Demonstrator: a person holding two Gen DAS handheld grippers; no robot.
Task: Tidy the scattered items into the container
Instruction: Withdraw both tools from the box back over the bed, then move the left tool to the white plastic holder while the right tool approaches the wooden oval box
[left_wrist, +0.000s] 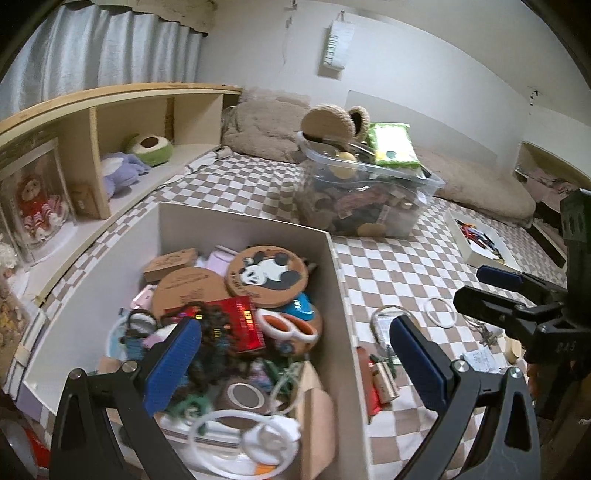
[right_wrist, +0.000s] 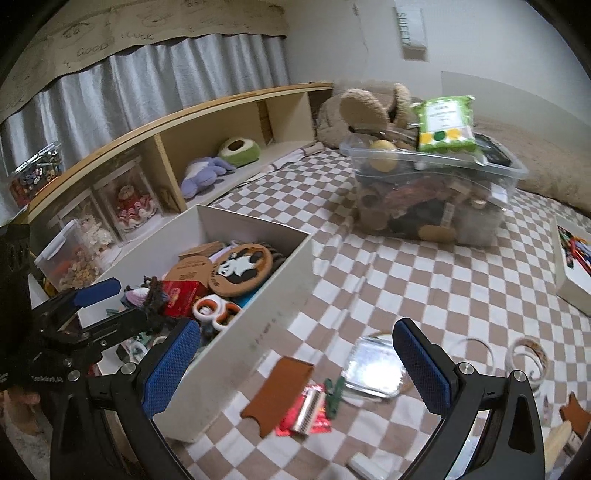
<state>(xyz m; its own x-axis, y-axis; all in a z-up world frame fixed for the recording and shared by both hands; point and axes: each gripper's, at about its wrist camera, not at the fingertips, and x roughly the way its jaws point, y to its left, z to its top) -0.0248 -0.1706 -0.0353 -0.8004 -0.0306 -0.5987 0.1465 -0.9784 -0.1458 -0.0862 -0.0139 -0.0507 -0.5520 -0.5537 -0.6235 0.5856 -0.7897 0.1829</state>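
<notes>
Both my claws are spread apart and empty: left gripper over the white box at 12 o'clock, right gripper above the brown pouch, foil packet and green clip on the checkered bedspread.

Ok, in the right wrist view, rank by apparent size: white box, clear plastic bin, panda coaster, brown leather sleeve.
1. white box
2. clear plastic bin, farther from the camera, so the order with the box is unsure
3. brown leather sleeve and panda coaster look alike; the sleeve lies nearer.
</notes>
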